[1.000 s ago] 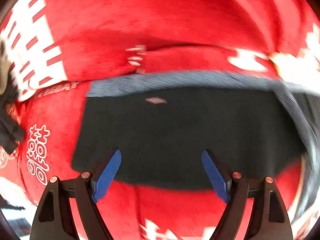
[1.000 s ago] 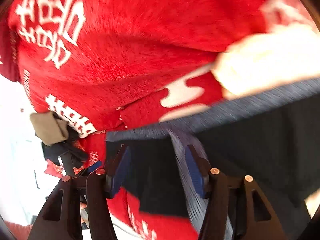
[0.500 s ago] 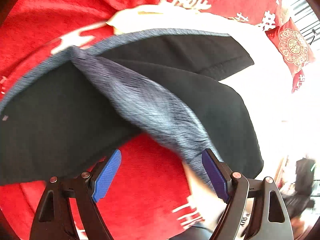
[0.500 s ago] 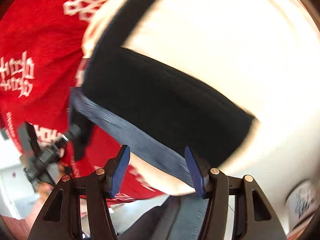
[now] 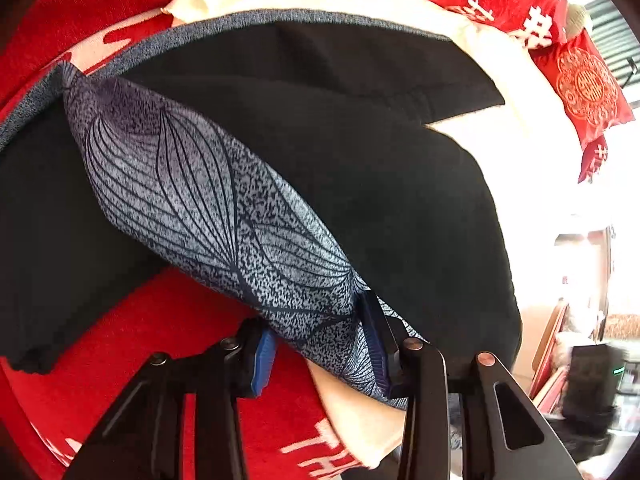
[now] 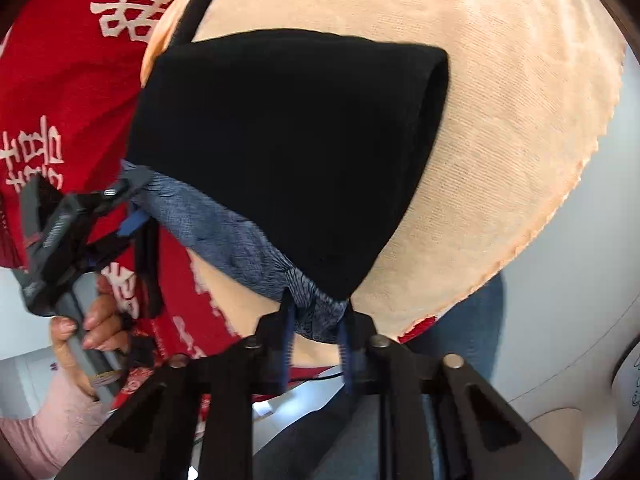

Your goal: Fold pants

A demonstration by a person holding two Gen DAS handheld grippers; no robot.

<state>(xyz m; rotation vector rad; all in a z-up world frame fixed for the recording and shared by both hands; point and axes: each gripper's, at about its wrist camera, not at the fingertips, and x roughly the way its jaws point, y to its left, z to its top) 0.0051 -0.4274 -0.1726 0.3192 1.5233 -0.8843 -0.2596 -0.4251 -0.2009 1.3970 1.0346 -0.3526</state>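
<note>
Black pants (image 5: 360,140) lie over a red blanket and a cream cloth, with a grey-blue leaf-patterned band (image 5: 208,208) running along their near edge. My left gripper (image 5: 318,350) is closing, and the band is pinched between its blue pads. In the right wrist view the pants (image 6: 288,140) form a folded black wedge. The band (image 6: 236,240) runs along their lower edge. My right gripper (image 6: 316,340) is closing on the band's right end at the pants' corner. The left gripper (image 6: 136,204), held by a hand (image 6: 92,320), grips the band's other end.
A red blanket (image 5: 160,340) with white characters covers the surface, and a peach-cream cloth (image 6: 500,140) lies under the pants. A red embroidered cushion (image 5: 584,84) sits at the far right. The person's jeans (image 6: 472,332) stand close to the near edge.
Both grippers swept across the blanket to the pants' near edge. Their wide-open jaws have closed onto the patterned band.
</note>
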